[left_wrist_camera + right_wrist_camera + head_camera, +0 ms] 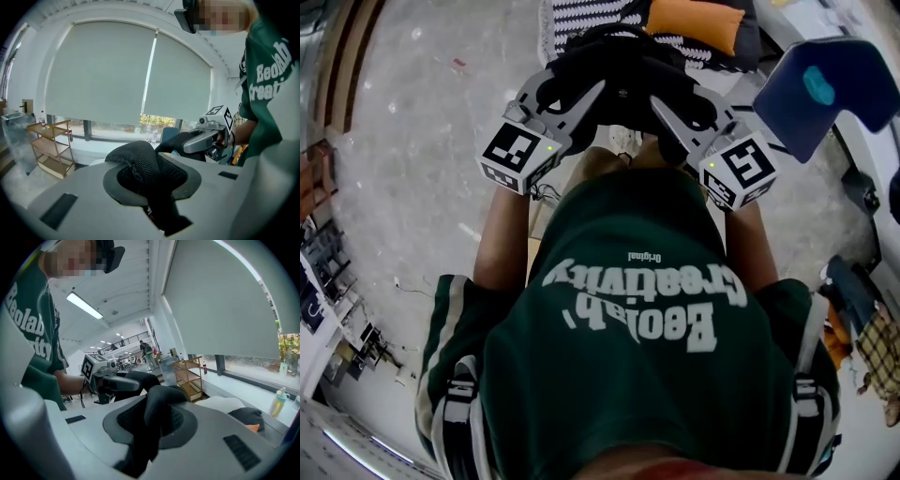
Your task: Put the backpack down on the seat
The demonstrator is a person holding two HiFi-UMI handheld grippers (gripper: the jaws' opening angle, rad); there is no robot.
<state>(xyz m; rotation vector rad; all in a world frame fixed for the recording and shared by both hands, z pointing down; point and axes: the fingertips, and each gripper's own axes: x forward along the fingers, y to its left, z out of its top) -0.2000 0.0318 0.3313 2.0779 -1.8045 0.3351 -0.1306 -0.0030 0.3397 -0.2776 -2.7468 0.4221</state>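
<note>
Backpack [619,56]: soft, limp, probably light, likely sagging wherever unsupported. Left gripper [581,103] and right gripper [675,117] are each clamping, jaws nearly together, a padded mesh strap [140,161], which looks the soundest hold.

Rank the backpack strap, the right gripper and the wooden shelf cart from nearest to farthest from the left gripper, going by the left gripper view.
1. backpack strap: clamped between the jaws, centre.
2. right gripper: just beyond it, to the right.
3. wooden shelf cart: far left, across the room.
</note>
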